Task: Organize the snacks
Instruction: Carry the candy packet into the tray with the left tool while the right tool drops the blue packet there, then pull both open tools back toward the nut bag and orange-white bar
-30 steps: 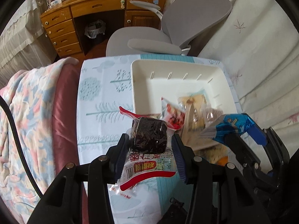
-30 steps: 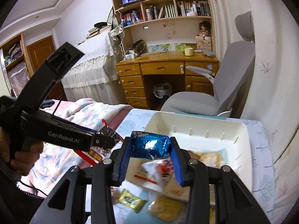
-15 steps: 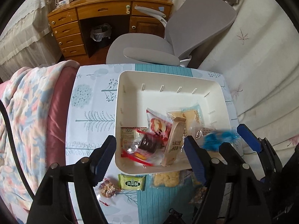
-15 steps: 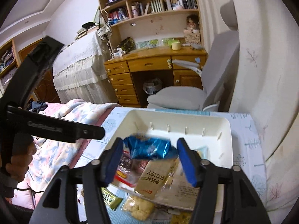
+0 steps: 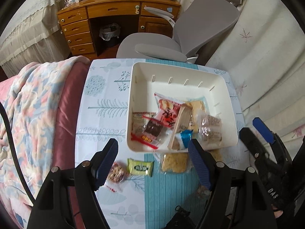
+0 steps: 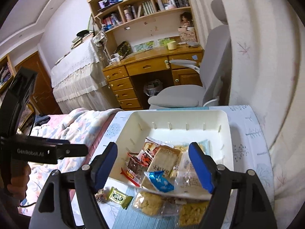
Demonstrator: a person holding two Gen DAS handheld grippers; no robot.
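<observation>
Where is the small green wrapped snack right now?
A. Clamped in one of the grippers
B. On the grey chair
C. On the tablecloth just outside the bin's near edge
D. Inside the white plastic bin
C: the small green wrapped snack lies on the patterned tablecloth, just outside the near wall of the white plastic bin, with no fingers touching it.

Your left gripper (image 5: 152,161) is a black plastic frame with two angular arms, each tipped by a ribbed, dark blue pad — a round silver screw sits at every joint. Your right gripper (image 6: 153,167) is built the same way, black with blue pads and silver screws. Seen from the right wrist camera, the left tool's long black body carries white "GenRobot.AI" lettering, and a thin black cable trails from it. Your left hand (image 6: 18,181) wraps its black handle.
</observation>
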